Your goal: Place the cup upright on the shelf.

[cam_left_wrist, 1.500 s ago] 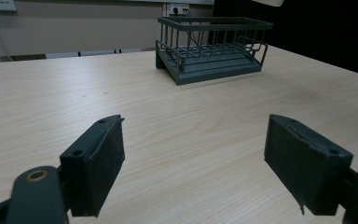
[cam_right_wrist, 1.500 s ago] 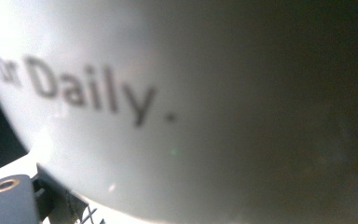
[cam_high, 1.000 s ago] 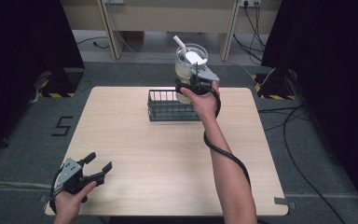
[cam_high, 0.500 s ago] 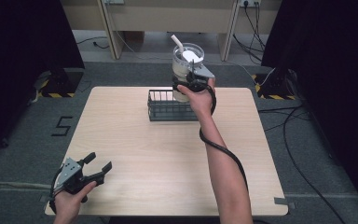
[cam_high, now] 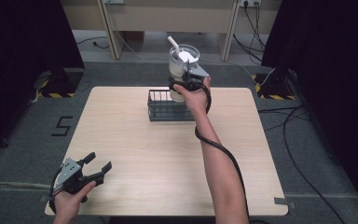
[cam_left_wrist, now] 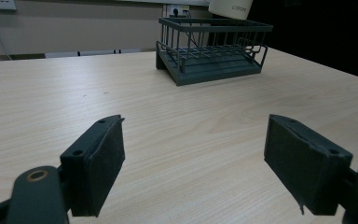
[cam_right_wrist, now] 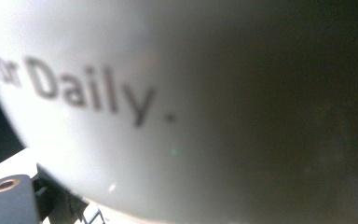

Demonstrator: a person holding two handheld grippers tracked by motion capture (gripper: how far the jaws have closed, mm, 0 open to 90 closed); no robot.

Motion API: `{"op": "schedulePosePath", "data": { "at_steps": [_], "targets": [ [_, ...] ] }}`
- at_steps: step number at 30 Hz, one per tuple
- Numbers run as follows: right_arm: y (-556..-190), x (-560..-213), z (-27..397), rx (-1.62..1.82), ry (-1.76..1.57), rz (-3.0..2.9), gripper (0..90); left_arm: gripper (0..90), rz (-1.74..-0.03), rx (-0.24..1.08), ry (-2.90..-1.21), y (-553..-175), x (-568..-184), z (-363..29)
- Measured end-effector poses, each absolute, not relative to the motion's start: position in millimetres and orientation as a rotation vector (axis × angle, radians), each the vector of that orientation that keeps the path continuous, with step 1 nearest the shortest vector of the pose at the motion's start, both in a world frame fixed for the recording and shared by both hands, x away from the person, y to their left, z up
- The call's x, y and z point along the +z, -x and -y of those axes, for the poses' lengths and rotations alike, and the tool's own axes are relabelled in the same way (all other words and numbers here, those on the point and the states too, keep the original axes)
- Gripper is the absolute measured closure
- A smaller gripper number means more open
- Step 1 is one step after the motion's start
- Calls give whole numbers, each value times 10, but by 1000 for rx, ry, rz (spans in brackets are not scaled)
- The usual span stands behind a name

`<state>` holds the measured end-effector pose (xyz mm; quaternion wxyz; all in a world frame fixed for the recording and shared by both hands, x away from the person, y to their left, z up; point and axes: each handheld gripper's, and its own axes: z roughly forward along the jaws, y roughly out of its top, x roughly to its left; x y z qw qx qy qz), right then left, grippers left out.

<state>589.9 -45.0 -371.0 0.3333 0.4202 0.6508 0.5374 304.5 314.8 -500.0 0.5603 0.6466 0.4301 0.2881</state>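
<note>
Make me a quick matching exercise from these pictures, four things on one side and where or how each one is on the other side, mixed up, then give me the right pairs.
Things:
1. white cup
2. wire rack
3. left gripper
4. right gripper

States:
A. open, holding nothing, near edge of the table
B. standing on the far part of the table
C. lifted above the rack, spoon-like handle sticking out
D. clamped on the cup's side

Pairs: 1-C, 2-B, 3-A, 4-D
</note>
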Motion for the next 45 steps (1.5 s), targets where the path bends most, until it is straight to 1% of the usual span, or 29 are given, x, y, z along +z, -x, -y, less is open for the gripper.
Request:
{"op": "schedulePosePath", "data": {
  "at_steps": [18,35,45],
  "targets": [
    [-6014,-3858,403,1370,-1136,-1717,102,195,-1012,677,-1524,-3044,-5000,-3146],
    [-6092,-4094,394,1330,-1185,-1748,101,195,-1009,675,-1525,-3044,-5002,-3145],
    [-6114,-4171,385,1300,-1184,-1761,101,195,-1011,674,-1522,-3044,-5001,-3152]
  ]
}}
